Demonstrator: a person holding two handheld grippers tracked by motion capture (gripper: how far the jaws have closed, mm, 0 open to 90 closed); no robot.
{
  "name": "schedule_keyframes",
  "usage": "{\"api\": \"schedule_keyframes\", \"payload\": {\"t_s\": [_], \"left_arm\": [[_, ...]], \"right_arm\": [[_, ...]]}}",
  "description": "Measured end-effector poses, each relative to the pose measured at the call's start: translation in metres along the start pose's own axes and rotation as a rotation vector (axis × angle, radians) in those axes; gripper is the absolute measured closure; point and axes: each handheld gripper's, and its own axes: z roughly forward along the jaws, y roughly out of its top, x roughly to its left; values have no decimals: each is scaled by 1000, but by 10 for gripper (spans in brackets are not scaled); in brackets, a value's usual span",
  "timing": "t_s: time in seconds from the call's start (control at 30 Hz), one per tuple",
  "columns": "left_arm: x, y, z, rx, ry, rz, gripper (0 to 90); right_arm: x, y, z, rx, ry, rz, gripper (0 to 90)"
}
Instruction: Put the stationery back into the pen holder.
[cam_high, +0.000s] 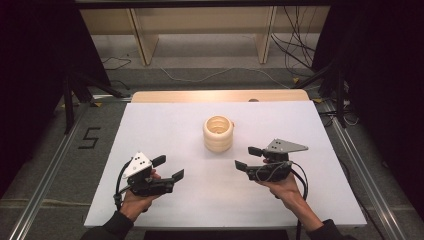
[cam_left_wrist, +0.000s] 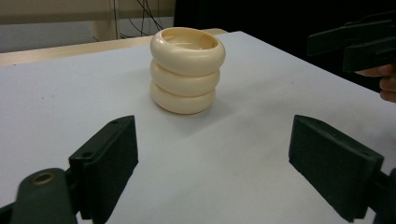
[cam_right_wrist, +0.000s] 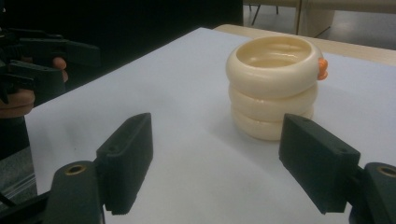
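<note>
Looked like a lab recording rig: white table (cam_high: 150, 130) centre frame, aluminium rails (cam_high: 45, 170) at the sides, loose cables (cam_high: 295, 50) upper right.

I see 1 table (cam_high: 165, 145) with a flat white top, rectangular, its surface plain and matte. Along the far edge I see a strip of pale wood (cam_high: 220, 95). Directly on the white top stands 1 cream cup (cam_high: 218, 133), built like 3 rounded rings stacked upright, open at the top, placed near the middle of the table. In the right gripper view, a small orange knob (cam_right_wrist: 322, 68) sits at its upper ring.
</note>
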Motion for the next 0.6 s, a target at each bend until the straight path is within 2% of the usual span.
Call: {"api": "schedule_keyframes", "payload": {"t_s": [0.3,0.5,0.6], "left_arm": [[0,0,0,6,-5,0,150],[0,-1,-1,8,-9,0,149],[0,-1,-1,10,-12,0,149]], "right_arm": [[-2,-11,-11,-12,0,23,233],[0,-18,-18,-10,-7,28,215],[-1,-23,-22,-12,-21,15,213]]}}
